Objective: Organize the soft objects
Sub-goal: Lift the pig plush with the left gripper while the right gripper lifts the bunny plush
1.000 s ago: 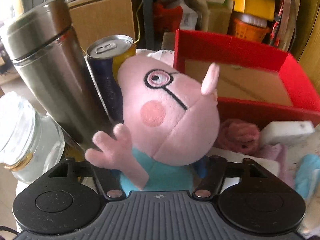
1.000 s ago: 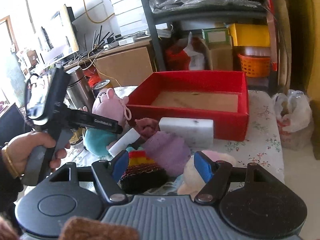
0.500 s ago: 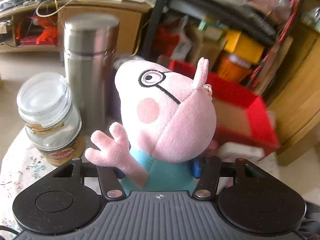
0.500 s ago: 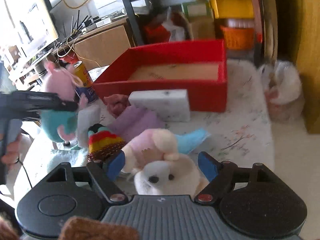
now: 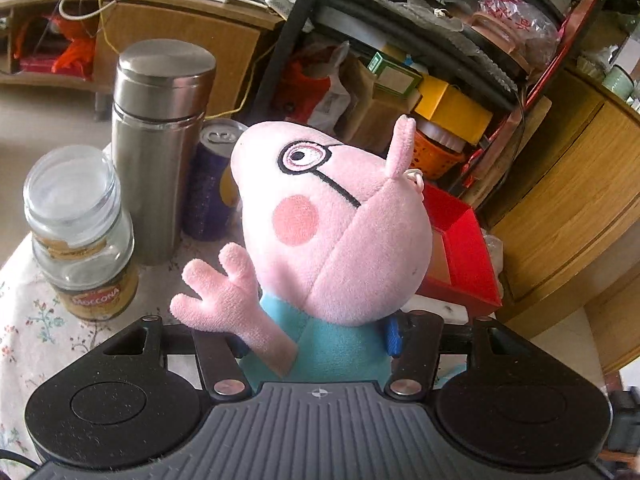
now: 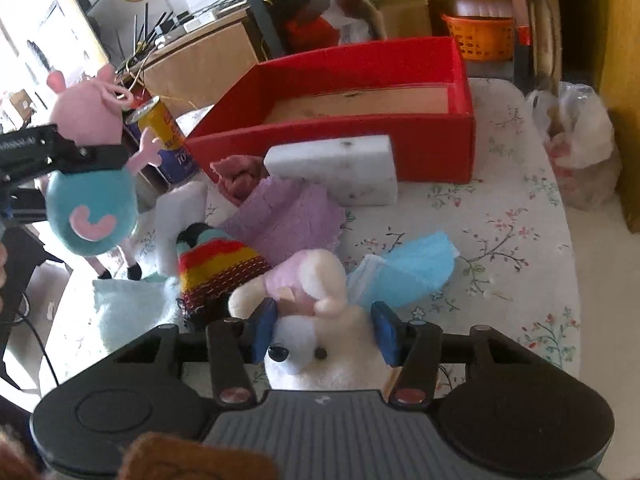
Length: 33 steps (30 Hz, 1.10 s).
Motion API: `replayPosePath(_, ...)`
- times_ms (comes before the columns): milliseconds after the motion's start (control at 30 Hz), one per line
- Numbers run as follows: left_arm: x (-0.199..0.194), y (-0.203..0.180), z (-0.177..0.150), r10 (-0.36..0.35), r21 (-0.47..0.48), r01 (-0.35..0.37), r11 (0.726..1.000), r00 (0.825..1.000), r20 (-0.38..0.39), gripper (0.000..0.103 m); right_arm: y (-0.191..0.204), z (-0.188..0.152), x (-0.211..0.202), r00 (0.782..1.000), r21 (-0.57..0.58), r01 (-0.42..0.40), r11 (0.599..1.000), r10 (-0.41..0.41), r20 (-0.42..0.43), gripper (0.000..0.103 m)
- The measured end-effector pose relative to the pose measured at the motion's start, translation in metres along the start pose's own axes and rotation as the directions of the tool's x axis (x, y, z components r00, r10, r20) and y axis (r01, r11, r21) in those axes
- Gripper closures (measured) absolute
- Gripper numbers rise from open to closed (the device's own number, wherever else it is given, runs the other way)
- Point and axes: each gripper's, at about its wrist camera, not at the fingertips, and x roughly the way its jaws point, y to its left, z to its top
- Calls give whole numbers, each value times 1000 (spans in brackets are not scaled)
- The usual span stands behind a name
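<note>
Pink pig plush (image 5: pixel 332 224) in left tongs (image 5: pixel 316 336)

You face two plush toys: a pink pig (image 6: pixel 90 168) and a white animal (image 6: pixel 320 344); one red box (image 6: pixel 432 148), one white sponge block (image 6: pixel 332 168), one steel flask (image 5: pixel 160 148), one glass jar (image 5: pixel 80 232), one drink can (image 6: pixel 166 140).

**Cluttered storeroom in daylight**

A black metal shelving rack (image 5: pixel 400 20) crammed with boxes, bags and an orange basket (image 6: pixel 478 36) stands straight ahead of both tools. A wooden desk (image 5: pixel 180 36) strewn with cables lies ahead to the left, a wooden cabinet (image 5: pixel 568 184) to the right. Beige floor (image 5: pixel 44 120); bright daylight comes from the left.
</note>
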Motion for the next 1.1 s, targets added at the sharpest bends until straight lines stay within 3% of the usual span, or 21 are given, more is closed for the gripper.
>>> replayPosePath(33,-2,0,0,-9,-5,9,1000,1000,1,44,1,0,6,999,-4,11,1000,-11,-36,62)
replayPosePath(67,-5,0,-1,-13,-7,13,1000,1000,4,44,2,-1,12,998,-18,11,1000,-12,-64,62)
replayPosePath(100,-6,0,-1,-13,-3,13,1000,1000,8,44,5,-3,13,999,-34,23,999,-24,-45,61)
replayPosePath(167,-10,-1,-1,-10,-2,10,1000,1000,11,44,8,-4,11,999,-57,33,998,-36,-42,66)
replayPosePath(233,-13,-2,0,-17,-9,17,1000,1000,11,44,5,-4,3,999,-26,6,1000,-7,-47,74)
replayPosePath(300,-20,-4,1,-22,-12,22,1000,1000,22,44,1,-5,-7,999,10,-26,1000,26,-37,75)
replayPosePath(433,-43,-13,-2,-36,-10,37,999,997,62,44,2,-6,-35,996,62,-89,994,87,32,75)
replayPosePath(600,-51,-26,-3,-16,12,16,1000,999,37,44,5,-8,-56,995,124,-84,989,76,66,75)
replayPosePath(667,-53,-30,0,-20,32,18,999,998,64,44,9,2,-65,993,117,-81,990,70,95,75)
replayPosePath(767,-50,-33,1,4,30,-6,1000,998,62,44,16,18,-80,982,88,-90,992,73,175,75)
replayPosePath(833,-49,-34,3,-19,1,19,1000,998,62,44,21,27,-87,972,77,-78,994,59,226,75)
replayPosePath(1000,-55,-53,5,9,33,-12,999,997,83,44,25,40,-99,961,89,-86,992,59,271,75)
replayPosePath(1100,-54,-61,10,-20,32,17,999,995,101,44,31,47,-114,942,82,-92,992,60,330,75)
